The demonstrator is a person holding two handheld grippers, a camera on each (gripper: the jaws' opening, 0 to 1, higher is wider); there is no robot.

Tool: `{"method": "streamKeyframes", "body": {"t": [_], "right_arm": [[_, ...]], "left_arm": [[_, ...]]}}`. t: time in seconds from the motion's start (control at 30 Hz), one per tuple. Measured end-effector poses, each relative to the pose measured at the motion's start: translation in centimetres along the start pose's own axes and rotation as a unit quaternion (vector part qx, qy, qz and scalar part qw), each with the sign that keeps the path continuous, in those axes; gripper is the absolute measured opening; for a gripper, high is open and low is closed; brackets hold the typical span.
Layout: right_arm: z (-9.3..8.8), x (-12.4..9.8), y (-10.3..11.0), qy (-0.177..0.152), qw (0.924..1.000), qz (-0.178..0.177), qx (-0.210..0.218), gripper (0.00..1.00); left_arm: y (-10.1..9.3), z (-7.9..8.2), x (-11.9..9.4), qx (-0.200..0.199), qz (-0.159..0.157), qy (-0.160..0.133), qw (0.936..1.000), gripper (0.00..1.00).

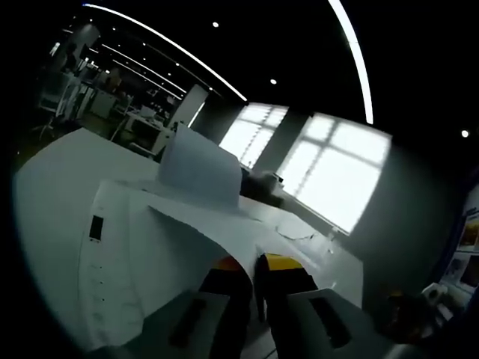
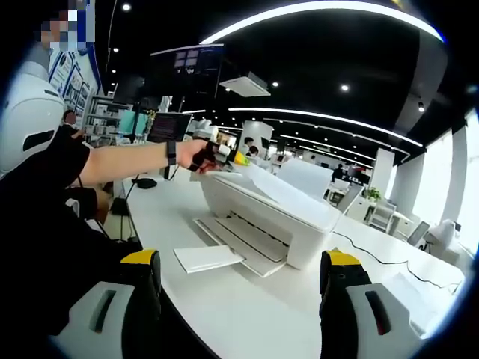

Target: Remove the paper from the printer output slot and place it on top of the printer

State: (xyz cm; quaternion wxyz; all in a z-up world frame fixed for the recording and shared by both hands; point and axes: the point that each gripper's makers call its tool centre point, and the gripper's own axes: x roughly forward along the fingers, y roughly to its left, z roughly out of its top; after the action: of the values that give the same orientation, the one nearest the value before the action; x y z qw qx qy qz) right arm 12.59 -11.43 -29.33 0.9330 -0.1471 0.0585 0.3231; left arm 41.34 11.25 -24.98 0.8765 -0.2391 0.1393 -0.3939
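An open office with ceiling light strips; on the white tabletop the printer carries the paper on its top, pinched by the left gripper. The right gripper hangs spread wide, well apart

L cam: rides my left gripper, very close above the printer top, looking along the paper twd the windows. R cam: farther back, low over the surface, facing the printer's front w/ my left gripper in frame. Shared: printer, paper.
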Motion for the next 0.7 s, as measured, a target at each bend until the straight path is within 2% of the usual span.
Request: {"method": "streamKeyframes", "body": {"t": [0.3,0.7], "right_arm": [[-0.1,0.0,-0.1,0.002,1.0,-0.001,0.0,0.83],[0.0,0.1,0.1,0.001,1.0,0.001,-0.002,0.83]], "left_arm": [[1.1,-1.1,-0.4,-0.016,0.027,0.023,0.9992,0.16],[1.5,-1.0,-0.3,-0.004,0.038,0.033,0.9987,0.27]]}}
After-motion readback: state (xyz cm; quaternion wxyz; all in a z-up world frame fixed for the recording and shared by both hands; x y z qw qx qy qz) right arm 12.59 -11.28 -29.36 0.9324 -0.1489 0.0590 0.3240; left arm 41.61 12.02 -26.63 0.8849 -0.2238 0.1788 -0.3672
